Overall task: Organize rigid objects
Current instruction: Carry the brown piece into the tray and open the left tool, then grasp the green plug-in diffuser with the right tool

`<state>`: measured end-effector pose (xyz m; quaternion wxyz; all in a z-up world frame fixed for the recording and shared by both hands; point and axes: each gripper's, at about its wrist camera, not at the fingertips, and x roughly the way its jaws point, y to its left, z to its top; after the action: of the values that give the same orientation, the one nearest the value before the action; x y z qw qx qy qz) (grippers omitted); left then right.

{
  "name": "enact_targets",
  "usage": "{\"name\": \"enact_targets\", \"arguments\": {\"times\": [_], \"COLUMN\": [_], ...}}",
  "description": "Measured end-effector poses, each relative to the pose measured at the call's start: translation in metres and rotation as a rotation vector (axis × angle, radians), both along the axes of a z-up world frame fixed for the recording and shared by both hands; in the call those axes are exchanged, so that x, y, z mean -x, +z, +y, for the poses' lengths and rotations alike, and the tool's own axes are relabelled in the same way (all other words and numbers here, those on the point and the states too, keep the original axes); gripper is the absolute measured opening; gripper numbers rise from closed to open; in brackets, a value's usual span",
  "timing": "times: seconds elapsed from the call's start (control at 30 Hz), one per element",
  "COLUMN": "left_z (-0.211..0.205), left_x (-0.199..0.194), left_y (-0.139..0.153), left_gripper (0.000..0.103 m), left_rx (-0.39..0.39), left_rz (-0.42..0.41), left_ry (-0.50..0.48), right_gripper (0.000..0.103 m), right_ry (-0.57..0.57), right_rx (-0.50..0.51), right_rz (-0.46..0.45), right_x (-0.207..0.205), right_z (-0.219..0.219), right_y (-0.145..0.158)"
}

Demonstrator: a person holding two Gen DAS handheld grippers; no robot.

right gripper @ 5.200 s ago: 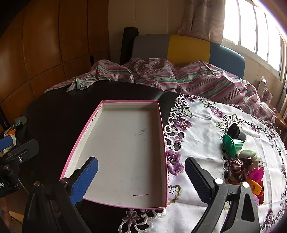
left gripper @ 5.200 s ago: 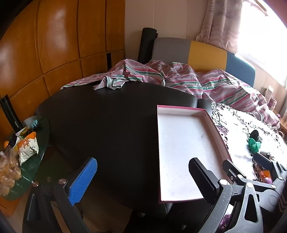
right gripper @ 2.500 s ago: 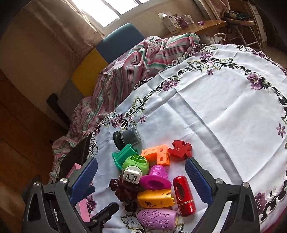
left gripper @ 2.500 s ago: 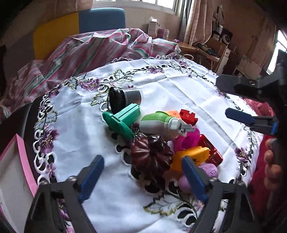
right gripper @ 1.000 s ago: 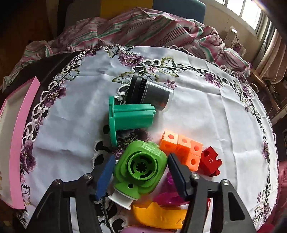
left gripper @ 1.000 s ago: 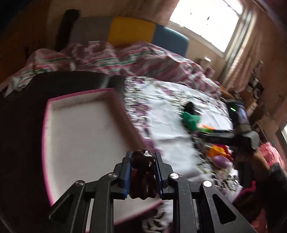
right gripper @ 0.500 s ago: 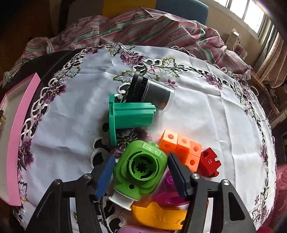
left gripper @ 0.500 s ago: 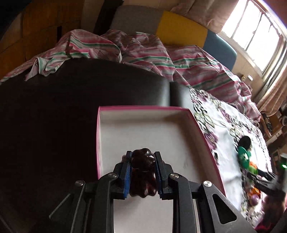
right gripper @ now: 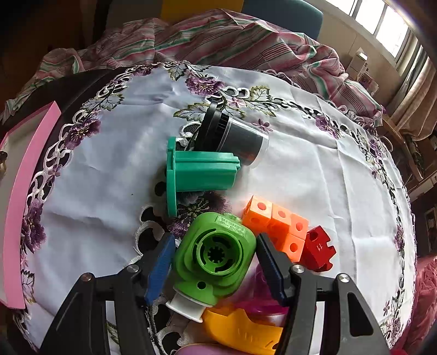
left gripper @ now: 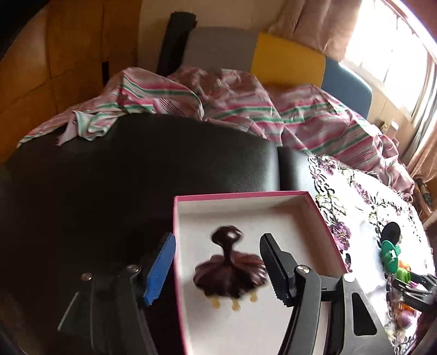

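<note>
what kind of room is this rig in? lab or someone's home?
Most likely someone's home, a lived-in living room or bedroom. A rumpled pink-and-green striped cloth lies over grey, yellow and blue cushioned seating, a white floral embroidered tablecloth covers the table, and beige curtains hang at a sunlit window.

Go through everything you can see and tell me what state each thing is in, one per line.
Left gripper: open, holds nothing.
Brown ridged piece: blurred, in the box, free of the fingers.
Pink box: open, no lid.
Right gripper: open, fingers either side of the green round part.
Green round part: on the cloth, not clamped.
Teal holder: lying on its side.
Black canister: lying on its side.
</note>
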<state>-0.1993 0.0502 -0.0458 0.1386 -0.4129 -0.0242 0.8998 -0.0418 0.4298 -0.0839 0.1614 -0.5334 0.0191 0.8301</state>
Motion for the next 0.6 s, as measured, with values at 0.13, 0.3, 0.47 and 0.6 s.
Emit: {"name": "enact_targets", "arguments": {"times": [0.13,0.3,0.47,0.6], "left_z": [-0.012,-0.017,-0.013,-0.005], "left_x": [-0.031,-0.073,-0.111,-0.137], "left_y": [0.005,-0.002,-0.005,0.0], "left_gripper": [0.065,0.065,0.065,0.065], "left_rx": [-0.007,-0.007,0.003,0.02], "left_rz": [0.005,-0.028,-0.044,-0.021], "left_ry": [0.02,0.024,0.018,0.006], "right_gripper": [0.062,0.062,0.062,0.062], "right_ry": [0.002,0.003,0.012,0.02], "right_rx": [-0.001,-0.005,-0.023,-0.04], "right_rz": [0.0,0.0,-0.004,-0.007], "right_x": [0.0,0.0,-0.001,-0.001], "right_z": [0.0,0.0,-0.002,-0.005], "right_y": [0.0,0.0,0.0,0.001]}}
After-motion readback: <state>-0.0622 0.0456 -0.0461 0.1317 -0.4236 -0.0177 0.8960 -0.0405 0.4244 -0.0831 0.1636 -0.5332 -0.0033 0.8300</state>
